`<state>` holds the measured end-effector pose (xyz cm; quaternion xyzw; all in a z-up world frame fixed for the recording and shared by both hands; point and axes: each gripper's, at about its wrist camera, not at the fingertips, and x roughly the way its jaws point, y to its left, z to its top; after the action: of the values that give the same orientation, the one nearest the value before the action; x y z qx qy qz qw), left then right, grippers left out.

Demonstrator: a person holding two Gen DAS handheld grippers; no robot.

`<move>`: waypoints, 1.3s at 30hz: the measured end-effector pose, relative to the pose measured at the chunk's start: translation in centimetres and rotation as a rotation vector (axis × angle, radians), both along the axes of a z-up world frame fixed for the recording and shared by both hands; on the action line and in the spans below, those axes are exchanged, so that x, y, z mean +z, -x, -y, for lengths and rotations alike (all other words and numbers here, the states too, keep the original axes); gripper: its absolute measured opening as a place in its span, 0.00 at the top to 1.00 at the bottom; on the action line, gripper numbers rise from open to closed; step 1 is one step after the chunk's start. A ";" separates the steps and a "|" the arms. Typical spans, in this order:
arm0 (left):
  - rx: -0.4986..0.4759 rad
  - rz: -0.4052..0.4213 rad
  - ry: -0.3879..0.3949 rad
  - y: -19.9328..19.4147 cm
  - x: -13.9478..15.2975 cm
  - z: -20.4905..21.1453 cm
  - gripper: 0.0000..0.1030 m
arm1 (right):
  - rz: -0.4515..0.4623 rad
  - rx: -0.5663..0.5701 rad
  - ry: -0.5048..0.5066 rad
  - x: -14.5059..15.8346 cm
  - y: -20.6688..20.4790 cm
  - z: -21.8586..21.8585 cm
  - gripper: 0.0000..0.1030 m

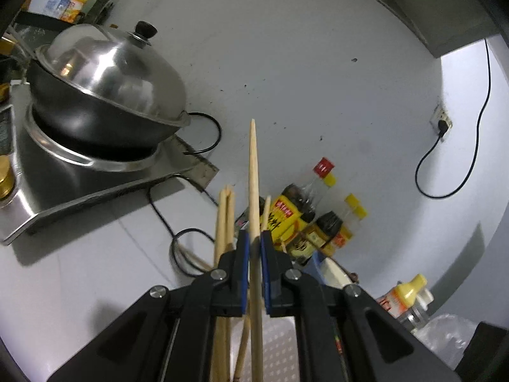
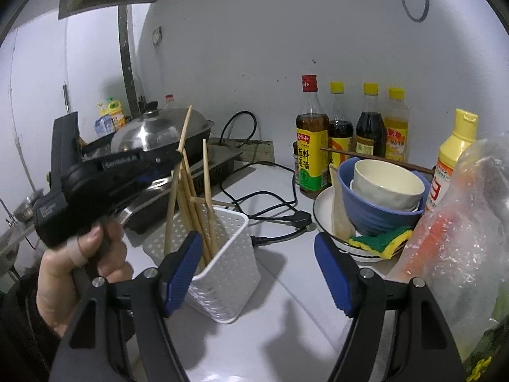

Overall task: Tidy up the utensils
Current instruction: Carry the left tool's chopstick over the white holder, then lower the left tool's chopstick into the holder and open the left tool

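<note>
Left gripper (image 1: 254,248) pinching one wooden chopstick (image 1: 254,172) over the white perforated holder (image 2: 229,273); right gripper (image 2: 257,273) with fingers spread wide, holding nothing.

Left to right in the right wrist view: a hand (image 2: 76,273) grips the left tool, whose chopstick slants with its lower end in the holder among about four other chopsticks (image 2: 208,203). Behind stand a lidded wok (image 1: 105,95) on its cooker, a black cable (image 2: 270,203), four sauce bottles (image 2: 311,146), two bowls (image 2: 381,197) stacked on a plate, a sponge (image 2: 378,242), a yellow squeeze bottle (image 2: 451,165) and a plastic bag (image 2: 461,254). Only the left wrist view shows the pads pressed on the stick; there the tool hides most of the holder.
</note>
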<state>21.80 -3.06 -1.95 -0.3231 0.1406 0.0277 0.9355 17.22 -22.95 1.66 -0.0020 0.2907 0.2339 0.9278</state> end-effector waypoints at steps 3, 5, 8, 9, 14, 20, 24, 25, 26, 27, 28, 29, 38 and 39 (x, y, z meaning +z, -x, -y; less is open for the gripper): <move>-0.006 0.009 -0.048 0.8 -0.1 0.6 0.94 | -0.002 -0.002 -0.005 -0.4 0.0 0.3 0.33; -0.007 0.004 -0.078 1.2 -0.1 1.0 0.94 | -0.001 -0.001 -0.004 -0.5 0.0 0.3 0.40; -0.017 -0.006 -0.090 1.6 -0.1 1.1 0.94 | -0.001 0.001 0.007 -0.6 -0.1 0.0 0.50; -0.022 -0.005 -0.092 1.8 -0.1 1.1 0.94 | -0.001 0.004 0.013 -0.6 -0.1 -0.2 0.54; -0.035 0.013 -0.105 3.1 0.6 0.1 0.94 | -0.004 0.013 0.037 -0.5 -0.2 -1.2 0.62; -0.056 0.001 -0.104 4.6 1.4 -2.8 0.79 | -0.013 0.032 0.078 0.0 -1.2 -2.9 0.67; -0.077 -0.025 -0.081 5.1 1.1 -5.2 0.62 | -0.010 0.047 0.184 -0.1 -2.3 -5.4 0.75; -0.081 -0.035 -0.084 5.0 1.0 -5.6 0.60 | -0.010 0.057 0.212 0.0 -2.6 -6.1 0.77; -0.087 -0.052 -0.088 5.0 0.8 -6.1 0.58 | -0.011 0.066 0.231 0.0 -2.8 -6.7 0.77; -0.096 -0.075 -0.088 4.8 0.5 -6.8 0.56 | -0.014 0.082 0.250 0.2 -3.1 -7.3 0.78; -0.105 -0.097 -0.082 4.6 0.1 -7.4 0.55 | -0.022 0.111 0.274 0.5 -3.4 -8.3 0.78; -0.109 -0.108 -0.078 4.5 -0.2 -7.8 0.54 | -0.032 0.131 0.289 0.7 -3.7 -8.9 0.78; -0.124 -0.265 -0.102 3.7 -3.0 -12.7 0.45 | -0.147 0.240 0.504 1.5 -8.9 -14.8 0.84; -0.123 -0.272 -0.104 3.9 -3.2 -13.1 0.45 | -0.179 0.250 0.523 1.2 -9.7 -15.4 0.84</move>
<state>17.92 10.02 -5.13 -0.2580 0.2841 0.0211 0.9232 26.91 -7.54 2.89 -0.2560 0.4194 0.2626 0.8304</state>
